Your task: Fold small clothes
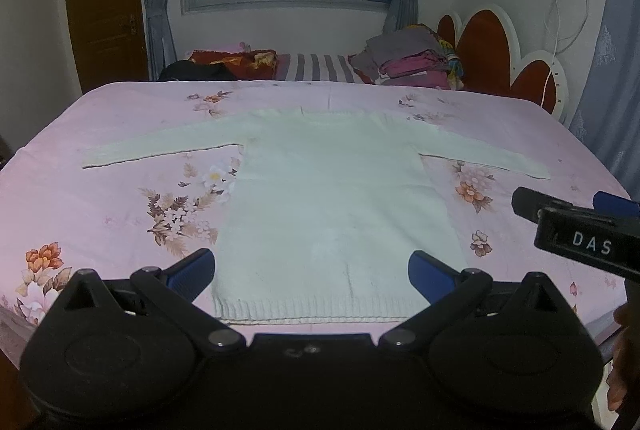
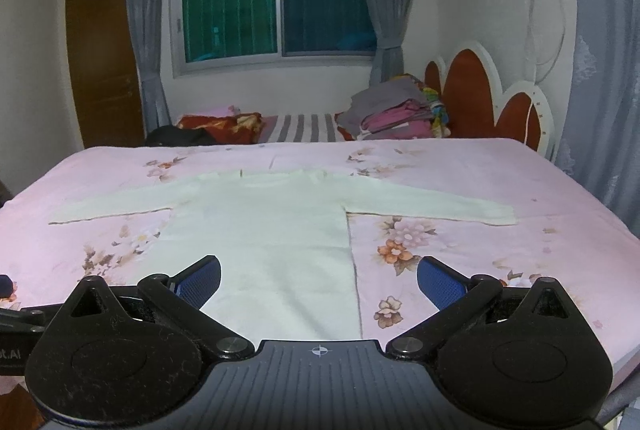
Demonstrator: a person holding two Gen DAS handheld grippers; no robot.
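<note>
Your sweater (image 1: 332, 198) lies flat on the pink sheet (image 1: 100, 198), sleeves spread wide. Your left gripper (image 1: 312, 270) and right gripper (image 2: 318, 278) both hover spread apart, holding nothing. It looks soft, light knit; pinch each sleeve cuff, since it may sag.

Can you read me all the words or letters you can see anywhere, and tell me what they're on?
"DAS" in white letters, on the black body of the right gripper, seen from the left wrist view.
"t.AI", cut off at the picture's edge, on the black left gripper body.
Nothing else is readable.
</note>
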